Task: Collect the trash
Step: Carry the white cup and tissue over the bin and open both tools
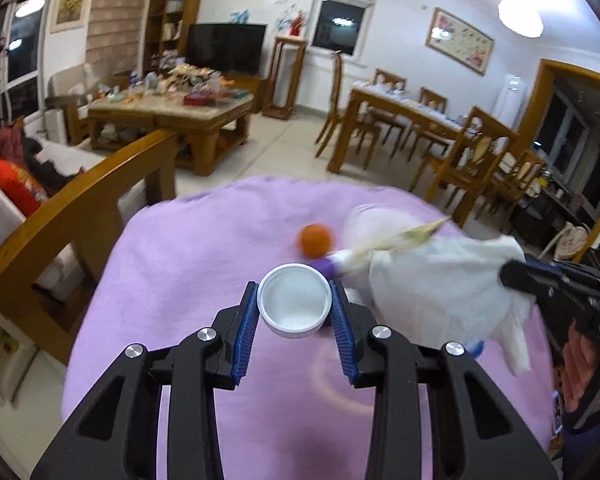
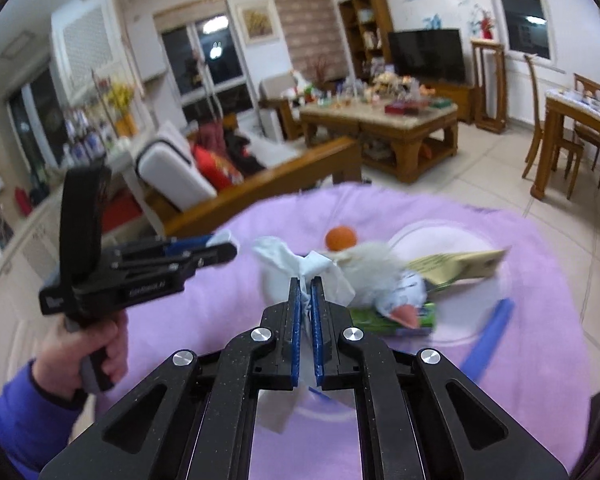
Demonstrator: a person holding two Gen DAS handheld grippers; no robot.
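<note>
A white bottle cap [image 1: 294, 305], open side up, sits clamped between blue pads; a crumpled white tissue [image 2: 296, 266] hangs pinched in the other pair — beside an orange ball [image 2: 341, 239] and green wrapper [image 2: 396, 320]

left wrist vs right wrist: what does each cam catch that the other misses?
Only left wrist: the white cap clamped in the left gripper, its open side facing the camera.
Only right wrist: the green packet and blue strip under the pile, and the hand holding the left gripper.
Both: purple cloth, orange ball, white tissue pinched by the right gripper.
</note>
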